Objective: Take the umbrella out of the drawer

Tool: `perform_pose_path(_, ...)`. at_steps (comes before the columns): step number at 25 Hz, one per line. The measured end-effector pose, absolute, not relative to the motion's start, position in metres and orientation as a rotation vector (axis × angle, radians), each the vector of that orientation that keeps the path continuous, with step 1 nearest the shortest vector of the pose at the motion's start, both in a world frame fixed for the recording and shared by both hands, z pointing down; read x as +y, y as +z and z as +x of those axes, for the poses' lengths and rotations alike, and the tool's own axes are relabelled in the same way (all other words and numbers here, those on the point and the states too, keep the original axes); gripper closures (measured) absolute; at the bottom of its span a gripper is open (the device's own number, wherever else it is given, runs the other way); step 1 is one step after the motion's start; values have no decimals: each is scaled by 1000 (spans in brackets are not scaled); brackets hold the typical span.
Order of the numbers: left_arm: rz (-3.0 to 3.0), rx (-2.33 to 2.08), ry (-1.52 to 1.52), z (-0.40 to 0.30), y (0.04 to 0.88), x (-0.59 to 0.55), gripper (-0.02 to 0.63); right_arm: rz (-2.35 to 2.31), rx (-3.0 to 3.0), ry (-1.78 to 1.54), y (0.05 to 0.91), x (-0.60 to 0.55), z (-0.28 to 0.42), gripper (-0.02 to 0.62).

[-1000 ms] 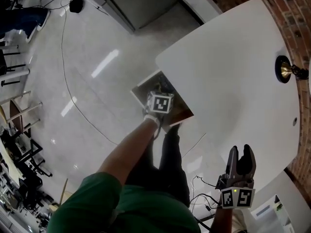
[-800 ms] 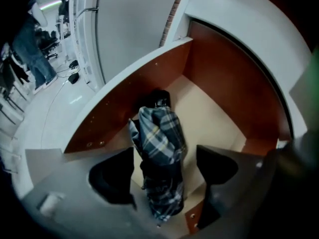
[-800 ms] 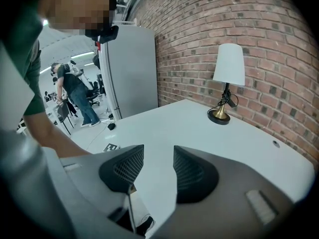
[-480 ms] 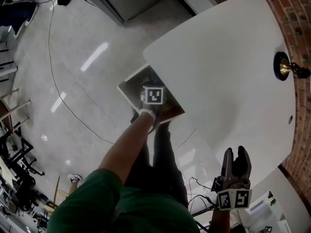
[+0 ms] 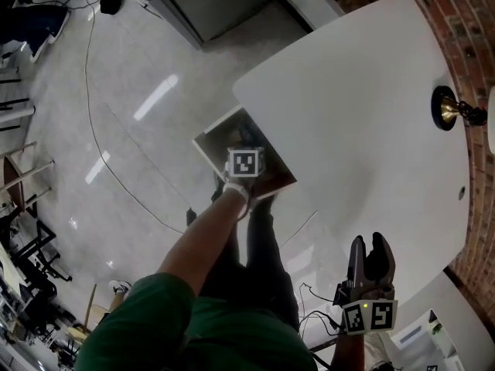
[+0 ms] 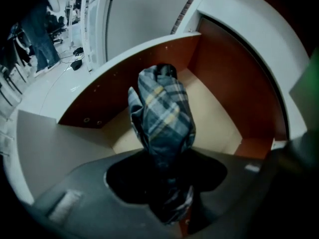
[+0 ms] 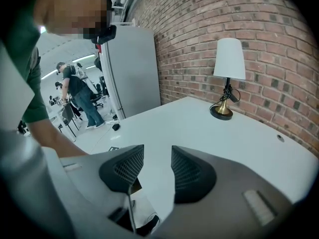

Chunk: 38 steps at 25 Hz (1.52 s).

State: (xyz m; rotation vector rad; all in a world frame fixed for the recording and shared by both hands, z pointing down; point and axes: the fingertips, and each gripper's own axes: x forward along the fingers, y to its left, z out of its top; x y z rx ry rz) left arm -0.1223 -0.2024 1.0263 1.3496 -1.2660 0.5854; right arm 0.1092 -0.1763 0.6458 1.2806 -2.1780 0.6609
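A folded plaid umbrella [image 6: 162,113] stands on end inside the open wooden drawer [image 6: 219,118]. My left gripper [image 6: 167,183] points steeply down into that drawer, and its jaws are closing on the umbrella's lower end, which sits squeezed between them. In the head view the marker cube of the left gripper [image 5: 244,163] covers the jaws and the umbrella over the drawer [image 5: 213,141]. My right gripper [image 5: 369,242] hovers at the white table's near edge. In its own view the right gripper [image 7: 157,166] stands open with nothing between its ribbed pads.
The white table [image 5: 363,99] carries a brass-footed lamp [image 5: 452,110] by the brick wall; the lamp [image 7: 228,76] has a white shade. A cable [image 5: 100,153] runs over the glossy floor. Chairs and people stand at the far left.
My left hand has sunk a little deeper into the drawer. The right gripper has stayed at about the same place by the table edge.
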Motion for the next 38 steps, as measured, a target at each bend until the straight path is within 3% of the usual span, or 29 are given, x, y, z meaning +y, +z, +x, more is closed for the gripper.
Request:
perform_pose_path(27, 1549, -1362, 339, -230, 740, -158, 403, 1583, -2456, 449, 451, -193, 102, 426)
perform_pose_path(38, 2048, -1212, 517, -181, 612, -241, 400, 1824, -2414, 376, 388, -160, 132, 425)
